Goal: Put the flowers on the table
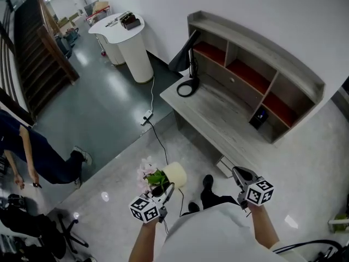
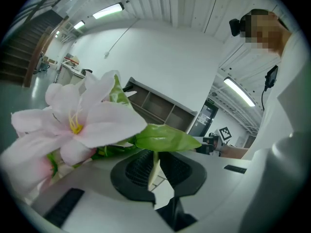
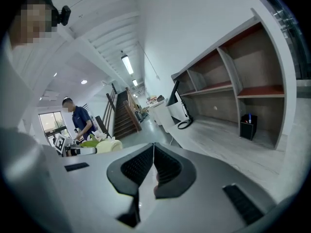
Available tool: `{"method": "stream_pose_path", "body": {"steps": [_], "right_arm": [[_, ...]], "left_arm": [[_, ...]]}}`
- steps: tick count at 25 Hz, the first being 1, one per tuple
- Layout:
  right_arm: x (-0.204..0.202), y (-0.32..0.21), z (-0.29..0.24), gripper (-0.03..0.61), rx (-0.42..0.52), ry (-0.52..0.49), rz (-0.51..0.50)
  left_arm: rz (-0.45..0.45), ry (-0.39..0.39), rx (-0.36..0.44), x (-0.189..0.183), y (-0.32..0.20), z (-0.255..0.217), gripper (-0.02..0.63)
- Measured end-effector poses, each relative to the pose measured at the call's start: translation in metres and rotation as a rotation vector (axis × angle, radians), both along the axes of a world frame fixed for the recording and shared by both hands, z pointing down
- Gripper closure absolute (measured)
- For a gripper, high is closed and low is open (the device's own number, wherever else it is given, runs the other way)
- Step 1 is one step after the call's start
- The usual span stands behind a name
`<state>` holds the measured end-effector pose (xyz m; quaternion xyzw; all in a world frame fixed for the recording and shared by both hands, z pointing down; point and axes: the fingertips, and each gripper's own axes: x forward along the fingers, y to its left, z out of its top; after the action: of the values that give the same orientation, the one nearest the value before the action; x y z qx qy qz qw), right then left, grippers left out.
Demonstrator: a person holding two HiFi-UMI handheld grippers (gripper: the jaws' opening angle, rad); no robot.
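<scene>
Pink flowers [image 1: 146,171] with green leaves stand in a cream pot [image 1: 175,174], held tilted above the floor in front of me. My left gripper [image 1: 163,191] is shut on the pot's thin rim [image 2: 154,171]; a big pink bloom [image 2: 77,125] and a leaf [image 2: 167,139] fill the left gripper view. The grey wooden table [image 1: 218,113] with its shelf unit lies ahead, to the right. My right gripper [image 1: 240,173] hovers near the table's front edge, shut with nothing between the jaws [image 3: 153,163]. The right gripper view also catches the pot [image 3: 108,144] and the table [image 3: 228,142].
A black desk lamp [image 1: 188,64] stands at the table's left end and a small black box [image 1: 258,118] in a shelf bay. A power strip and cable [image 1: 147,116] lie on the floor. A person [image 1: 38,157], stairs [image 1: 38,48] and a white counter [image 1: 128,42] are left.
</scene>
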<state>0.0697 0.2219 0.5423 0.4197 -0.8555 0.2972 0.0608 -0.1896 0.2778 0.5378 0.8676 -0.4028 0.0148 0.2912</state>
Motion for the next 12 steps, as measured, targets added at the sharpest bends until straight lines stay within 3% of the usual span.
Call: {"method": "stream_pose_path", "body": {"steps": [12], "right_arm": [[-0.017,-0.098,0.011,0.560,-0.022,-0.023,-0.077]], "left_arm": [[-0.040,-0.030,-0.023,-0.001,-0.079,0.004,0.560]]}}
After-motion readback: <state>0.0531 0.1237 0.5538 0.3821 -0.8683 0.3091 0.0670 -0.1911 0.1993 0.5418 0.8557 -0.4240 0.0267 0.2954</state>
